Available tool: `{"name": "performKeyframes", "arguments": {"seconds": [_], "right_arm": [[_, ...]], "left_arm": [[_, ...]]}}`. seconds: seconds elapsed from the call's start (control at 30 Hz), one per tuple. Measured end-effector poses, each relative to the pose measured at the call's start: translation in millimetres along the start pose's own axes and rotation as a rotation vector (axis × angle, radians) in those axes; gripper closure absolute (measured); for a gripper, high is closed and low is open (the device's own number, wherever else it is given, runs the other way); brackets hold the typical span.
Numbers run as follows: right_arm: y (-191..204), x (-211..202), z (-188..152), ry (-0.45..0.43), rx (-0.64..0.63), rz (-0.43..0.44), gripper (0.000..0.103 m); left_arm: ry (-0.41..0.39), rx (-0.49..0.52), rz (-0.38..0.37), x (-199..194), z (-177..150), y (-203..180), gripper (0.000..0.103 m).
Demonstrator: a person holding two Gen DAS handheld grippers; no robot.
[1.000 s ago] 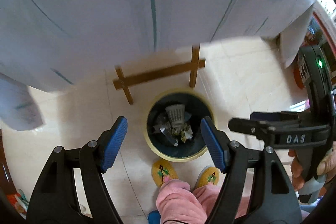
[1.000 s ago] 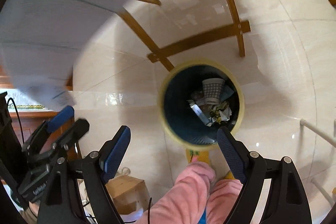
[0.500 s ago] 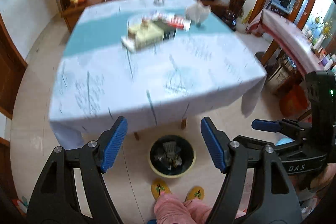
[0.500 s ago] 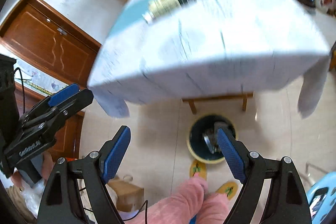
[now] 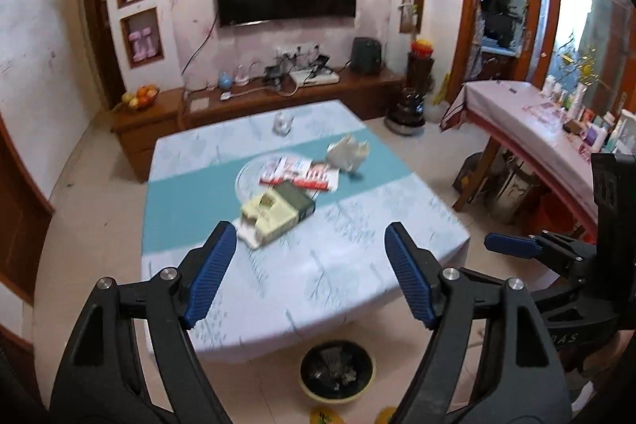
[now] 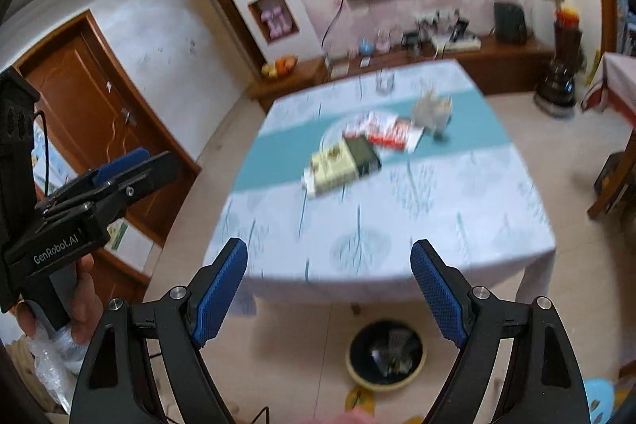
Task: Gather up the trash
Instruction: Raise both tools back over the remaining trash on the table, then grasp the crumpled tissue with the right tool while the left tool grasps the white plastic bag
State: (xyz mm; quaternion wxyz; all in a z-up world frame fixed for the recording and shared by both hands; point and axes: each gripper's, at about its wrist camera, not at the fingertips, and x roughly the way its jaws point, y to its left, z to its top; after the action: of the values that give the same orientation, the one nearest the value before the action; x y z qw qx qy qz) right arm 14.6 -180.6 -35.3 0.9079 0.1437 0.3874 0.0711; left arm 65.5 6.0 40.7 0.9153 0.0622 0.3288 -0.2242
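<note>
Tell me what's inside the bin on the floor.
The trash bin already holds crumpled wrappers and paper scraps, too blurred to identify. Anything beneath that top layer is covered, and its far edge sits under the table.

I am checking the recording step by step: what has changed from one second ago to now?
Both claws rose from just above the trash bin to above the table, and tilted up to show its top. The left claw is opening slightly with nothing between its jaws. The right claw stayed open and empty. The bin and its trash stayed put.
</note>
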Motion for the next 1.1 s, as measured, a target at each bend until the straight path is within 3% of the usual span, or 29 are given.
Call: {"name": "performKeyframes", "arguments": {"seconds": [0.3,0.43,0.53,0.7,0.83,1.0,1.1], "right_arm": [[16,-18,71,-0.137,-0.008,-0.098,0.017],[9,-9,91,-0.148,0.029,-0.127,0.017],[-7,8,104,-0.135,0.064,-0.147,0.017],[-43,52,125,-0.071,0.081,-0.169,0.017],[-83,108,151,-0.008,0.063,-0.183,0.017],[-143,197,192,0.097,0.015,-0.168,0.017],[-175,255,216,0.165,-0.001,-0.140,0.017]], "left_arm": [[-0.085,0.002,-0.128,5,69,8,0.027],[-0.106,-0.067,-0.226,25,86,23,0.025],[-0.103,-0.105,-0.255,44,96,33,0.023],[-0.034,-0.113,-0.120,104,119,50,0.022],[0.003,-0.076,0.055,164,141,59,0.022],[0.097,-0.088,0.140,250,179,67,0.022],[0.164,-0.124,0.150,306,200,71,0.022]]}}
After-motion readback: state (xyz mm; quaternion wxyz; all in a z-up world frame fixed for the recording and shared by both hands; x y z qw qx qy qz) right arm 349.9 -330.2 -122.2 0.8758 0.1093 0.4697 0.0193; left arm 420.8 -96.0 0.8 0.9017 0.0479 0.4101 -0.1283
